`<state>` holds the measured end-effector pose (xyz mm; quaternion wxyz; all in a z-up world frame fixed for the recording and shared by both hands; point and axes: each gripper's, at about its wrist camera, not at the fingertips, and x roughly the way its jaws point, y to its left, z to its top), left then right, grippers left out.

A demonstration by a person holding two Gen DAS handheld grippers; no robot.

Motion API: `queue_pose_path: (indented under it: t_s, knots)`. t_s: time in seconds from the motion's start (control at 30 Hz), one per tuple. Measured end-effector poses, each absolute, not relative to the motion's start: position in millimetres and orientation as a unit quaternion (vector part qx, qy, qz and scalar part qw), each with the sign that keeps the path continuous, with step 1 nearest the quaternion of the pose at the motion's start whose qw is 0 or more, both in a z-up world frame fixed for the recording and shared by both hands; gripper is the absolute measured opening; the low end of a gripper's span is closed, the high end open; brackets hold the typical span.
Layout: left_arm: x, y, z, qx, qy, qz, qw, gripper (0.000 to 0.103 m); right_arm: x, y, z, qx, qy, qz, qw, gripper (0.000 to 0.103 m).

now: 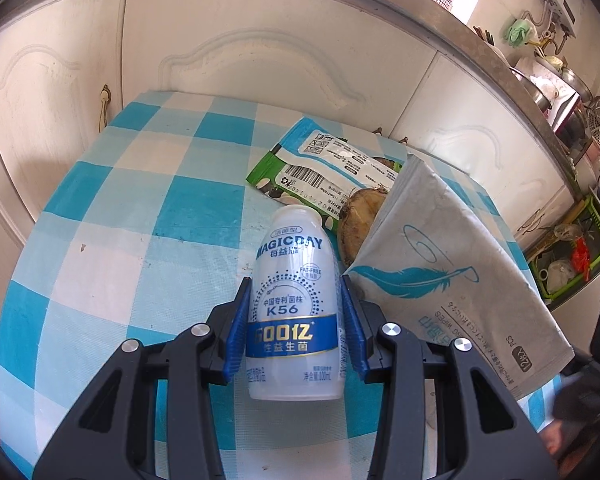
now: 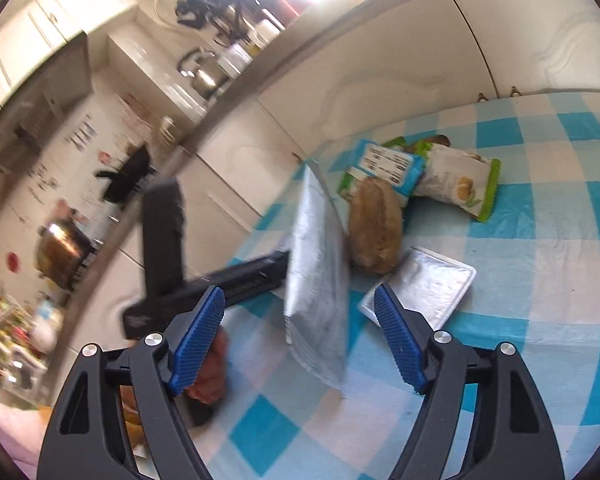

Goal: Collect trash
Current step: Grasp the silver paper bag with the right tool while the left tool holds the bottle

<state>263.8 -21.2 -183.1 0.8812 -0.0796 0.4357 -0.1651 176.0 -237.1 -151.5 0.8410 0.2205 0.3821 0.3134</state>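
A small white drink bottle point(image 1: 294, 304) with a blue band lies between the blue pads of my left gripper point(image 1: 296, 284), which is shut on it over the blue-and-white checked tablecloth point(image 1: 140, 220). Just to its right a grey wipes packet point(image 1: 440, 264) with a blue feather print stands tilted on edge. That wipes packet point(image 2: 318, 280) sits between the wide jaws of my right gripper point(image 2: 298, 292), and neither pad touches it. Behind lie a brown lump point(image 2: 374, 228), green snack wrappers point(image 2: 456, 184) and a flat silver pack point(image 2: 428, 288).
White cupboard doors point(image 1: 240, 52) close off the far side of the table. A counter above them holds pots and a kettle point(image 2: 204, 72). A green rack point(image 1: 572, 256) stands at the right. The left gripper's black body point(image 2: 204, 280) crosses the right wrist view.
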Motion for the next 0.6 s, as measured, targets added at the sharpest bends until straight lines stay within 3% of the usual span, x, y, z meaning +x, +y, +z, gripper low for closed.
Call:
queue_pose_path:
  t_s: [0.13, 0.27, 0.33, 0.6]
  knots:
    - [262, -22, -183, -0.081, 0.435, -0.165, 0.881, 0.043, 179, -230, -160, 0.218, 0.401, 0.299, 0.838, 0.048]
    - [258, -21, -182, -0.083, 0.431, -0.164, 0.883, 0.043, 181, -224, -165, 0.212, 0.411, 0.282, 0.841, 0.03]
    - [254, -21, -181, -0.082, 0.428, -0.164, 0.885, 0.043, 180, -222, -167, 0.203, 0.411, 0.27, 0.847, 0.013]
    - [235, -3, -172, -0.1, 0.416, -0.16, 0.889, 0.043, 175, -222, -173, 0.232, 0.414, 0.259, 0.841, 0.01]
